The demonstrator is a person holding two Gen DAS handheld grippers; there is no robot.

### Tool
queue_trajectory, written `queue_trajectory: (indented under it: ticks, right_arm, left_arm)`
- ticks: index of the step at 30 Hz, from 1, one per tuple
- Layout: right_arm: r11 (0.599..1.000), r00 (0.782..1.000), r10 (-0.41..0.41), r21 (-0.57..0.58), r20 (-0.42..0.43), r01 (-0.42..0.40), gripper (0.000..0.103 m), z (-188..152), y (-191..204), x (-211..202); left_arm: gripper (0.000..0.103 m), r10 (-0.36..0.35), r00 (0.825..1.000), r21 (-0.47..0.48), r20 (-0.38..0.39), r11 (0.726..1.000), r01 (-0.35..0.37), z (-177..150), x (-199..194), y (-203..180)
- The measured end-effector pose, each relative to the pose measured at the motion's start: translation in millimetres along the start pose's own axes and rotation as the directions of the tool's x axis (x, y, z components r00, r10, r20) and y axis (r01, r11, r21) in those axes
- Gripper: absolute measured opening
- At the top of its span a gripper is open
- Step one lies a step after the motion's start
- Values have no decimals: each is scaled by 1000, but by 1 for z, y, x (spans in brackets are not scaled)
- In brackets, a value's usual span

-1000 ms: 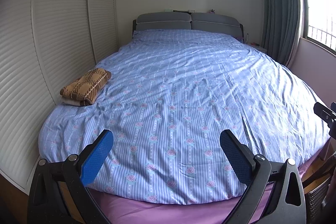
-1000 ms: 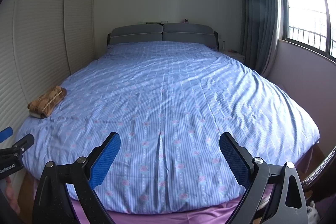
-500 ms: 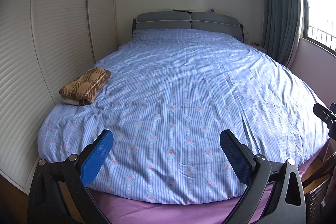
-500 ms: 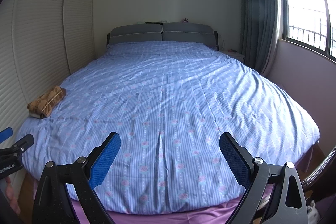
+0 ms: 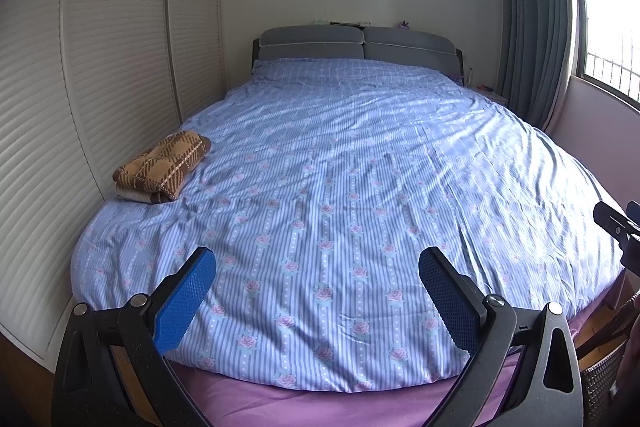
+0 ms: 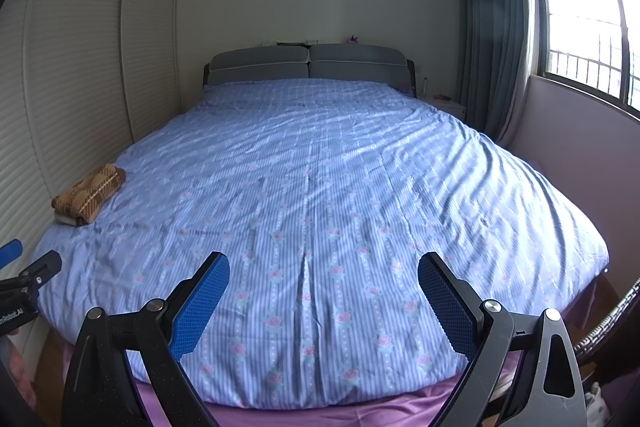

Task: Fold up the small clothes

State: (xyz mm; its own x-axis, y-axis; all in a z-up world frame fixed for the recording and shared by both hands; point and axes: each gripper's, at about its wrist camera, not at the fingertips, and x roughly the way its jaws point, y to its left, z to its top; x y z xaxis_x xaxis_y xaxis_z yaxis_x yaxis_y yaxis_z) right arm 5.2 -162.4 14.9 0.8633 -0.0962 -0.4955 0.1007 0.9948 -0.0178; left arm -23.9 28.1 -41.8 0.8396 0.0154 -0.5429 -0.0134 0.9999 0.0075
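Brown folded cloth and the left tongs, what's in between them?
Only the blue flowered quilt lies between the brown folded cloth and the left tongs, seen in the left wrist view.

The left gripper [image 5: 316,301] has eased slightly back from the bed [image 5: 360,187], showing a little more purple sheet [image 5: 304,407] beneath its foot.

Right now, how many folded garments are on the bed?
1 visible pile: the brown plaid garment at the left edge of the bed, beside the wardrobe. A paler layer shows beneath it, possibly a second piece.
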Motion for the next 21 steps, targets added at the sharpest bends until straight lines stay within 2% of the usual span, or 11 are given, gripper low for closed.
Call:
queue_trajectory:
  ticks: [12,21]
  right_arm:
    - [1000,1000,0,1,0,0,96,-1,1,0]
    - [1000,1000,-8,6,3,8,96,-3,1,0]
  left_arm:
    - [103,-19,1000,-3,-21,1000,19,0,3,1]
    - [103,7,1000,17,-12,1000,-7,-2,4,-1]
